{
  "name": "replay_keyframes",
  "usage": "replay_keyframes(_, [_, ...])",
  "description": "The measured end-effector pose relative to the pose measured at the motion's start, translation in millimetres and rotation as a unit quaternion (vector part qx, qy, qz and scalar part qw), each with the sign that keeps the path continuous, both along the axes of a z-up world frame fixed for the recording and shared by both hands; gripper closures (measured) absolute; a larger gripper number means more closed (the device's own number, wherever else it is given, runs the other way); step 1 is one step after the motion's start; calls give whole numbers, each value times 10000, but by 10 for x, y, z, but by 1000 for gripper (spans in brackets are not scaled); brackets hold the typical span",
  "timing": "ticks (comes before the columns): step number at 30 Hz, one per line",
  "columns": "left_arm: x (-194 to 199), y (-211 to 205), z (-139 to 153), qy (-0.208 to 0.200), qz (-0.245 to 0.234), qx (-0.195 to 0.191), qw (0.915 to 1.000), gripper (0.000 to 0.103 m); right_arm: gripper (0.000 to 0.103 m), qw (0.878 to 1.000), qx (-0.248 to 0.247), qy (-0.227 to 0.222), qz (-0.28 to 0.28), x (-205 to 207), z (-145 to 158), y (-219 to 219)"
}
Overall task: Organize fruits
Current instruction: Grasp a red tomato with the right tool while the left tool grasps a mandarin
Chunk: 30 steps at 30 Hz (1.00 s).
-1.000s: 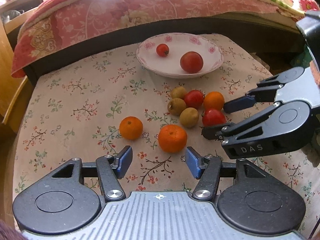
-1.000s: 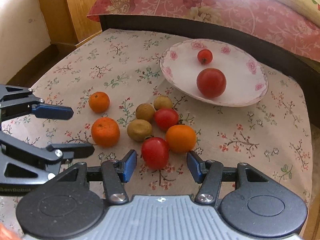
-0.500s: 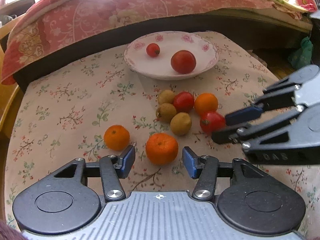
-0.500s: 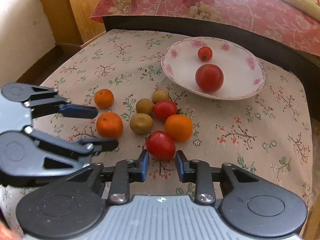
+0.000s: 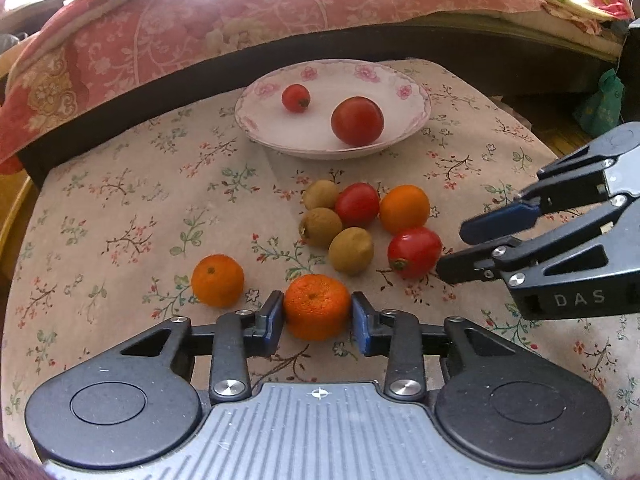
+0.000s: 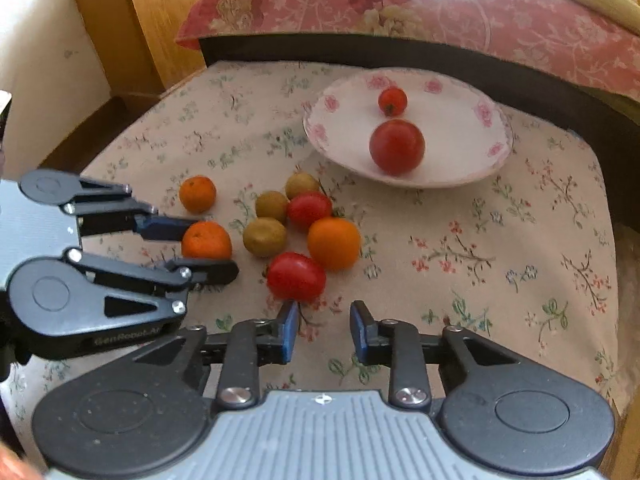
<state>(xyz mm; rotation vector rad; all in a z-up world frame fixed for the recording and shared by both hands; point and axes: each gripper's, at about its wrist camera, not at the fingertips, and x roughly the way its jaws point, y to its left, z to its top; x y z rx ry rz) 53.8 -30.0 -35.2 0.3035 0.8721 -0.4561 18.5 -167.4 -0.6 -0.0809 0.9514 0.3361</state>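
Observation:
My left gripper (image 5: 318, 318) is shut on a mandarin (image 5: 317, 306) that rests on the floral tablecloth; it shows between the fingers in the right wrist view (image 6: 206, 240) too. My right gripper (image 6: 323, 330) is open and empty, just short of a red tomato (image 6: 295, 276), which lies beside its tips in the left wrist view (image 5: 414, 252). A white floral plate (image 5: 404, 92) at the back holds a large tomato (image 5: 357, 121) and a small tomato (image 5: 295, 98). Another mandarin (image 5: 217, 280), an orange (image 5: 404, 208), a tomato (image 5: 357, 205) and three kiwis (image 5: 351, 250) lie loose.
A bed with a pink floral quilt (image 5: 240, 12) and dark frame runs behind the table. A wooden cabinet (image 6: 140, 20) stands at the far left. The table edge drops off on the right (image 6: 624, 320).
My left gripper moved forward and closed on the near mandarin. My right gripper drew back from the red tomato, narrowing then widening, without the tomato.

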Motion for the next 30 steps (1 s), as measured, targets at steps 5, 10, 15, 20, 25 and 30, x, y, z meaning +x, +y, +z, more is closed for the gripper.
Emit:
replay_keyframes(5, [-27, 65, 45, 12, 9, -63, 10000, 59, 50, 9996, -80, -112, 244, 27, 2, 121])
replay_keyframes(10, [-33, 95, 34, 54, 15, -36, 10000, 59, 49, 9994, -129, -80, 315, 104, -68, 205])
replay_keyframes(15, [-21, 87, 18, 43, -6, 34, 10000, 57, 50, 9993, -151, -142, 314, 142, -83, 230])
replay_keyframes(20, [-27, 75, -9, 6, -48, 94, 9999, 50, 65, 9986, -313, -199, 379, 99, -85, 262])
replay_keyframes(25, [-35, 75, 1, -25, -17, 77, 10000, 51, 65, 9986, -326, -160, 392, 78, -70, 268])
replay_keyframes(30, [-46, 76, 1, -32, -39, 111, 9999, 59, 65, 9987, -265, -141, 412, 45, -41, 265])
